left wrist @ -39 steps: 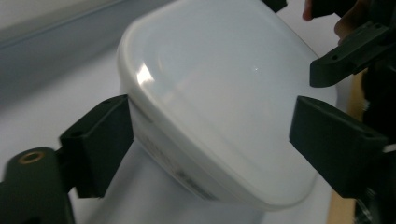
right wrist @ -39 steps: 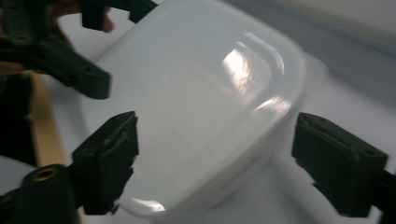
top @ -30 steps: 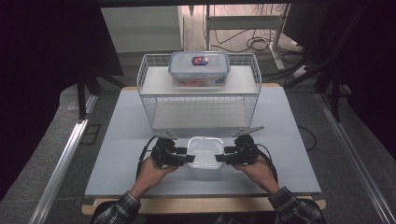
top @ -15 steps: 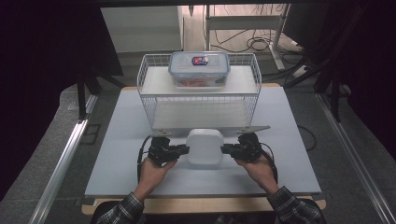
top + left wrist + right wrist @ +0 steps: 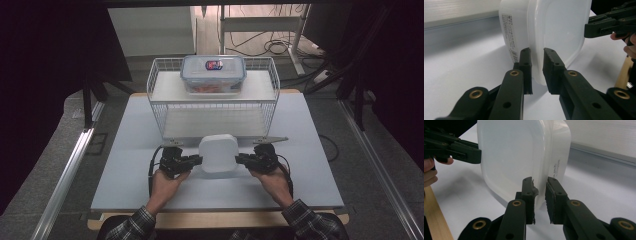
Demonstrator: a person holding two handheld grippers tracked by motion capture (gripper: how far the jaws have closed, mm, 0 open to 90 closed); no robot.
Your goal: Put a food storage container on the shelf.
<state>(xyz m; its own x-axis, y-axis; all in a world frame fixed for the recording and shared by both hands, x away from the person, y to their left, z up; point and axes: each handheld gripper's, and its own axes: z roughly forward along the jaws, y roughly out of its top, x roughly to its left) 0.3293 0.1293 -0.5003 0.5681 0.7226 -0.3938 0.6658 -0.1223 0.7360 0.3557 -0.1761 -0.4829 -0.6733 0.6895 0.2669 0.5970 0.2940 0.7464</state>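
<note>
I had the white plastic container (image 5: 218, 153) tipped up on its edge near the middle of the pale table (image 5: 125, 165), its broad face turned toward me, and I held it from both sides. My left gripper (image 5: 196, 161) pinched its left rim, and in the left gripper view that gripper (image 5: 537, 71) had both pads pressed onto the thin rim wall, the printed label on the container's side (image 5: 510, 37) just left of my jaws. My right gripper (image 5: 241, 159) clamped the opposite rim; in the right gripper view it (image 5: 539, 200) bit the edge of the container (image 5: 519, 157) the same way. Both pairs of jaws had just been closing, with the rim between them, and now sat narrow and firm on it.

Just beyond the container, toward the far side, stood a white wire rack (image 5: 214, 107), its front edge close to the container's top. On the rack's upper shelf sat a clear lidded box (image 5: 213, 74) with blue clips and a sticker on its lid, well apart from my work. Cables (image 5: 270, 47) lay on the floor past the table.
</note>
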